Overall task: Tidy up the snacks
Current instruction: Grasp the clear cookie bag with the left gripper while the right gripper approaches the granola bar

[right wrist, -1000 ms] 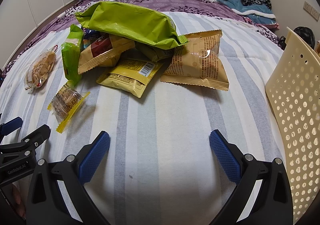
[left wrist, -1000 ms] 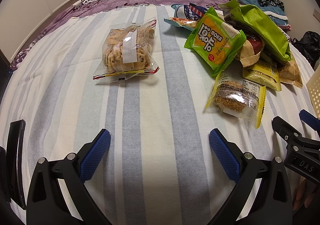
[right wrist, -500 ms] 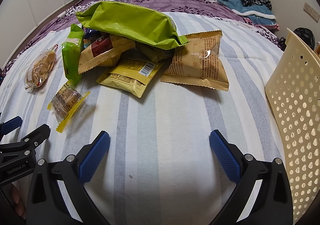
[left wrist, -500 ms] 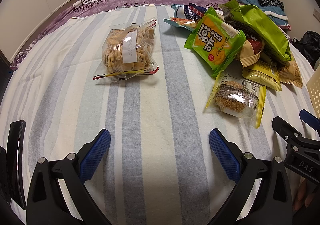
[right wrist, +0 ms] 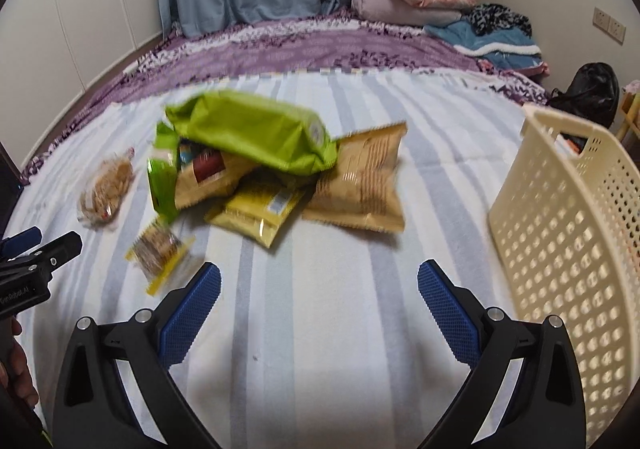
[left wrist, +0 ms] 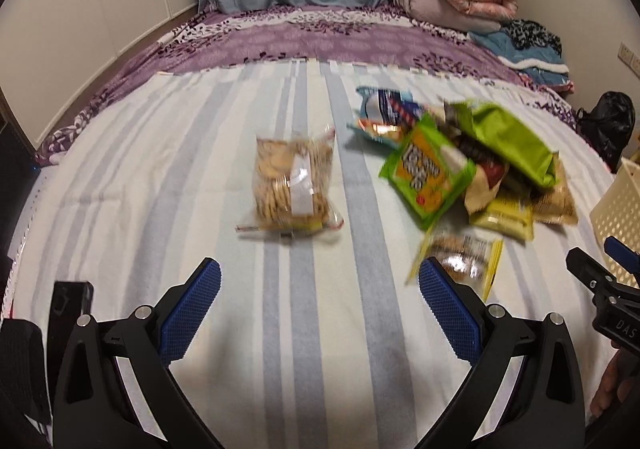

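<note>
Both the left hand-held gripper (left wrist: 319, 299) and the right hand-held gripper (right wrist: 319, 299) are wide open and hold nothing, while the snack bags (right wrist: 256, 165) lie piled on the bed (right wrist: 320, 329) near the basket (right wrist: 568, 233), light, crinkly, easily crushed, so pinching an edge looks best.

Open striped sheet (right wrist: 320, 329) straight ahead of right gripper (right wrist: 319, 289), jaws wide, nothing between them. Basket (right wrist: 568, 249) walls off right side, close beside right finger. Snack pile (right wrist: 272, 169) blocks farther ahead; small yellow packet (right wrist: 160, 253) near left finger. Left gripper (left wrist: 319, 293): bare sheet between spread jaws, cookie bag (left wrist: 292, 185) ahead, alone, well apart from pile, clear lane between them.
</note>
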The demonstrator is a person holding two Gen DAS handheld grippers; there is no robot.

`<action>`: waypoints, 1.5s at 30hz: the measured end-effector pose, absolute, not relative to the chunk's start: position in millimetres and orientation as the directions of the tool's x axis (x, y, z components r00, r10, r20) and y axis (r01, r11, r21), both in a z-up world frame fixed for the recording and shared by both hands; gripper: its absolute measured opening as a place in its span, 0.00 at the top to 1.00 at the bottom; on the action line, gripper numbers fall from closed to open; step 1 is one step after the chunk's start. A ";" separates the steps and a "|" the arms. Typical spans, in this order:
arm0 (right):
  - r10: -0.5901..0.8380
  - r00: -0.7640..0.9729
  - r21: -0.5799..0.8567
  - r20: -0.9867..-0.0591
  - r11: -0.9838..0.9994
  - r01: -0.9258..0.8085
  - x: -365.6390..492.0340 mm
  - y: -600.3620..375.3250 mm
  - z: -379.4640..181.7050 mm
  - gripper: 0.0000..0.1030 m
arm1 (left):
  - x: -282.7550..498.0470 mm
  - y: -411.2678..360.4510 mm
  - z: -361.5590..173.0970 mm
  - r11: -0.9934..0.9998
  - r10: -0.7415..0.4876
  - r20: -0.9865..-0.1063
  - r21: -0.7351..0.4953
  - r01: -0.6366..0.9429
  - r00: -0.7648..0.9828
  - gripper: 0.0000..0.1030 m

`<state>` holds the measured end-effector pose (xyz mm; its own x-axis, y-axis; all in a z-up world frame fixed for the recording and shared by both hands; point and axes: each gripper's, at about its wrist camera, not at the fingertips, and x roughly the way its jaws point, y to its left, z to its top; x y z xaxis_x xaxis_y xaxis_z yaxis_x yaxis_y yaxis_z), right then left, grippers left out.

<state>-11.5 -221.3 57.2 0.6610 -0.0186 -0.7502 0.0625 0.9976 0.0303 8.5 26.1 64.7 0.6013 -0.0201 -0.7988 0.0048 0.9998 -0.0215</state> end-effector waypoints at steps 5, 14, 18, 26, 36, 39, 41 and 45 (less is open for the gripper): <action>0.014 0.695 0.076 -0.719 0.995 0.058 -8.5 -231.7 74.4 0.05 | 16.5 37.9 80.8 0.999 -0.023 -0.785 -0.044 -0.018 0.619 0.02; 0.020 0.672 0.090 -0.740 0.994 0.069 -5.3 -238.0 58.7 0.05 | 52.3 56.4 57.8 0.996 -0.003 -0.825 -0.050 -0.068 0.566 0.02; 0.031 0.661 0.104 -0.750 0.992 0.071 -2.1 -239.6 53.5 0.05 | 68.9 57.1 44.2 0.996 -0.005 -0.838 -0.053 -0.071 0.546 0.02; 0.104 0.629 0.103 -0.770 0.994 -0.038 1.2 -210.8 40.9 0.05 | 94.6 54.4 25.8 0.996 -0.024 -0.856 -0.065 -0.061 0.516 0.02; 0.192 0.604 0.119 -0.774 0.980 -0.160 6.1 -182.5 36.0 0.05 | 104.9 58.5 16.6 0.993 -0.070 -0.855 -0.109 -0.046 0.515 0.44; 0.225 0.601 0.113 -0.767 0.969 -0.218 7.5 -168.8 36.3 0.05 | 101.6 57.0 21.1 0.996 -0.053 -0.845 -0.085 -0.035 0.532 0.46; 0.241 0.597 0.103 -0.765 0.961 -0.256 11.8 -159.6 36.2 0.05 | 99.0 57.6 25.3 0.996 -0.058 -0.839 -0.088 -0.029 0.541 0.47; 0.259 0.579 0.080 -0.773 0.945 -0.316 20.1 -141.0 31.4 0.05 | 93.2 61.2 37.3 0.995 -0.062 -0.823 -0.093 -0.025 0.564 0.47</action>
<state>20.1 -141.0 31.4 0.5791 0.2586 -0.7731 -0.3157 0.9455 0.0797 93.2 61.2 37.3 0.5643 -0.0622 -0.8232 -0.0254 0.9954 -0.0926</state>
